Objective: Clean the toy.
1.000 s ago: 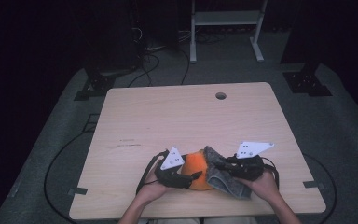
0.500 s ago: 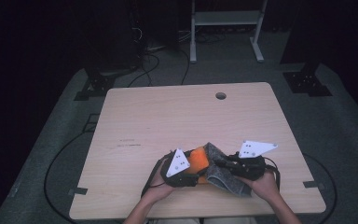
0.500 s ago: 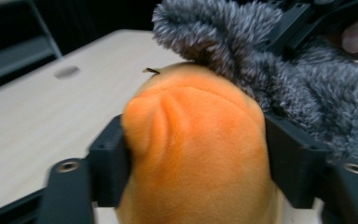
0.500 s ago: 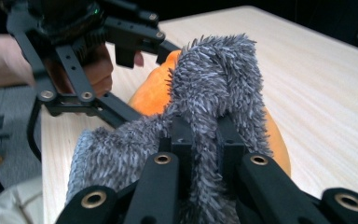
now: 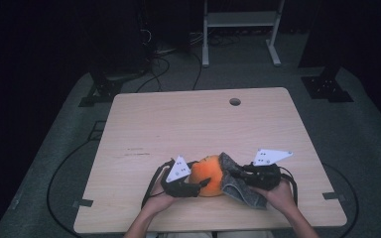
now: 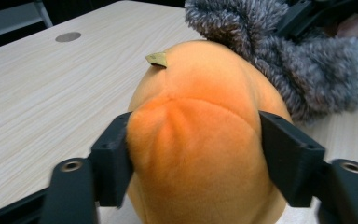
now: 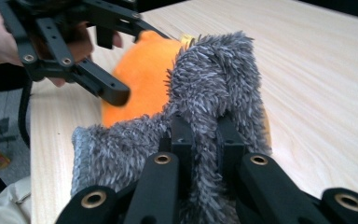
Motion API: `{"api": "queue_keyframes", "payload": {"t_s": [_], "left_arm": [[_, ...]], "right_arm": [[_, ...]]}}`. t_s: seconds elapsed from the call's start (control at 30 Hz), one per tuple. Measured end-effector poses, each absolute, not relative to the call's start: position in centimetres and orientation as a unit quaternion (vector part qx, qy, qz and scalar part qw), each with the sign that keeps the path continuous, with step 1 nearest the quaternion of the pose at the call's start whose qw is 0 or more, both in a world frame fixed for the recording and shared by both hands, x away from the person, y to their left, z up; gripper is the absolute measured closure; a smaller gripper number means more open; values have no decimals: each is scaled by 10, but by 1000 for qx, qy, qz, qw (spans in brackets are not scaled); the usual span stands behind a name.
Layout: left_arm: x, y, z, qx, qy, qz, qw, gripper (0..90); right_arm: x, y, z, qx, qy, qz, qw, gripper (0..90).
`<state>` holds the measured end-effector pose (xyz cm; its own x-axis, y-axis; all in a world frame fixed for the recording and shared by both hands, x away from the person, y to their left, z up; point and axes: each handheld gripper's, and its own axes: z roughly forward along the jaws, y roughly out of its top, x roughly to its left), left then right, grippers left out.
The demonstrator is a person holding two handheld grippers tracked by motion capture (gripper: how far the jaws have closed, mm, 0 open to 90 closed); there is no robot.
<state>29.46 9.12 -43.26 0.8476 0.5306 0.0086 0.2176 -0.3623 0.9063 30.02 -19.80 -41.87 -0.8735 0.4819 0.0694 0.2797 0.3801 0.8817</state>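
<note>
An orange plush ball (image 5: 206, 173) with a small tan stem lies near the front edge of the wooden table (image 5: 188, 129). My left gripper (image 5: 200, 174) holds it from the left. In the left gripper view both pads press into the sides of the plush (image 6: 196, 140), and the jaws have just been opening a little around it. A grey fuzzy cloth (image 5: 239, 187) drapes against the plush's right side. My right gripper (image 5: 234, 176) is shut on a fold of it, with the cloth (image 7: 214, 79) pinched between the jaws (image 7: 205, 135).
A round cable hole (image 5: 235, 101) sits near the table's far edge. Light wood stretches beyond the plush. Cables trail from both grippers over the front edge. A white metal frame (image 5: 238, 20) stands on the dark floor behind.
The left gripper has shifted slightly around the plush, which has turned a little. The right gripper and the cloth stay where they were.
</note>
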Motion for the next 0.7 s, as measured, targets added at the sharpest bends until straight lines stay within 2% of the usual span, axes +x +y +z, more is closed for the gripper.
{"api": "queue_keyframes", "payload": {"t_s": [0.03,0.07,0.1,0.13,0.17,0.27,0.4,0.7], "left_arm": [[296,91,-431,808,237,147,520,182],[297,92,-428,801,243,143,527,143],[296,91,-427,801,243,144,528,147],[294,89,-429,811,225,161,516,234],[294,89,-429,811,225,161,516,270],[292,90,-430,818,218,160,508,315],[291,91,-431,823,209,161,504,338],[286,87,-432,834,175,162,498,355]], "right_arm": [[299,-195,-418,226,825,508,100,809],[298,-193,-418,225,825,510,98,809],[297,-190,-418,217,827,510,95,810],[295,-188,-417,212,829,508,99,809],[295,-188,-417,212,829,508,99,809],[300,-196,-423,231,824,510,86,809],[311,-210,-434,268,820,499,79,809],[311,-202,-423,259,799,540,61,808]]}}
